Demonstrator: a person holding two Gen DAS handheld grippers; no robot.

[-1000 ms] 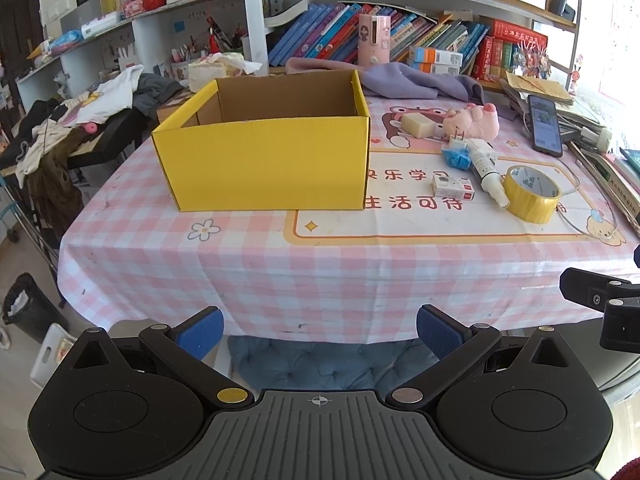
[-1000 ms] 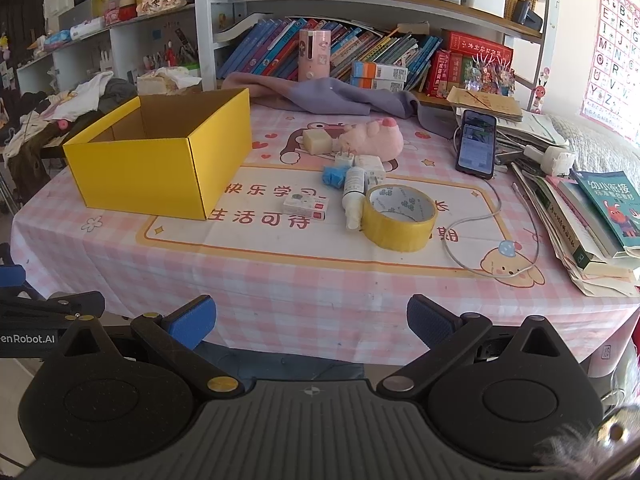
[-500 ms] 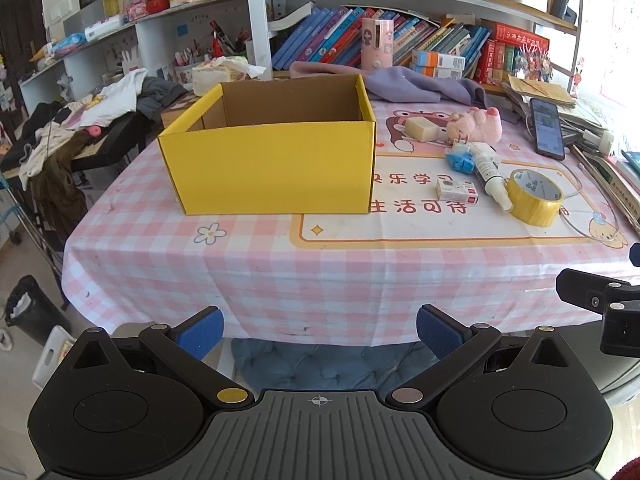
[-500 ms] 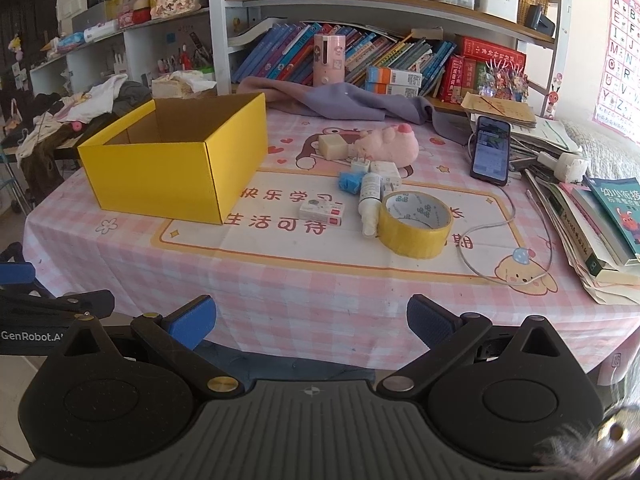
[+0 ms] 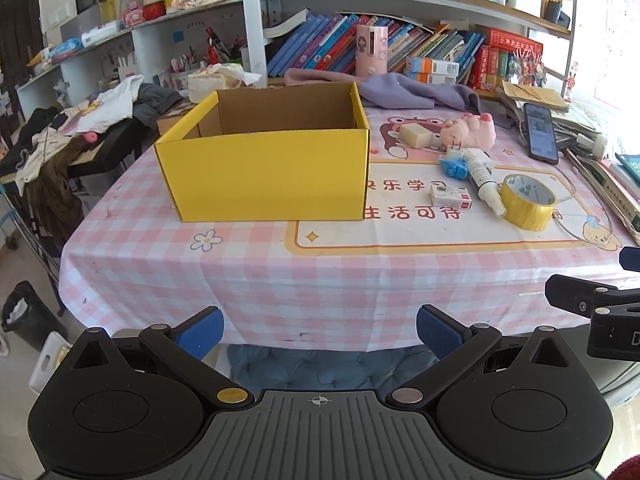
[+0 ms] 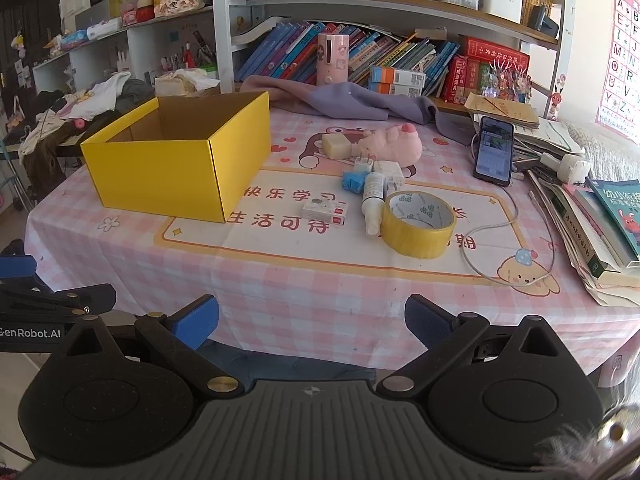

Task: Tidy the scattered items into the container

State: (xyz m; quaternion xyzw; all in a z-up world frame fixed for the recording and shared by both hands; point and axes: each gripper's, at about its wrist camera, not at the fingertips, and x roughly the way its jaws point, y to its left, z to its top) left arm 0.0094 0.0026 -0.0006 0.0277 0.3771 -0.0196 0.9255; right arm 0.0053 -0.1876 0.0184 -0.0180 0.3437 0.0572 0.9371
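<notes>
An open yellow cardboard box [image 5: 272, 172] [image 6: 176, 164] stands on the left of the pink checked table. To its right lie a yellow tape roll [image 5: 527, 200] [image 6: 418, 224], a white bottle [image 5: 484, 184] [image 6: 373, 200], a small white-and-red box [image 5: 451, 197] [image 6: 324, 213], a blue item [image 6: 353, 181], a white charger plug [image 6: 390, 170], a pale block [image 6: 336, 146] and a pink plush [image 6: 394, 144]. My left gripper [image 5: 319, 330] and right gripper [image 6: 312, 320] are both open and empty, held in front of the table's near edge.
A phone [image 6: 494, 150] with a white cable [image 6: 508, 232] and stacked books [image 6: 592, 216] lie at the right. A purple cloth [image 6: 352, 98] and bookshelves stand behind. Clothes pile on a rack [image 5: 68, 132] at the left. A blue cushion [image 5: 320, 364] sits below the table edge.
Both grippers have drawn slightly back and up from the table, so the box and items look a little farther and lower. Nothing on the table has moved.
</notes>
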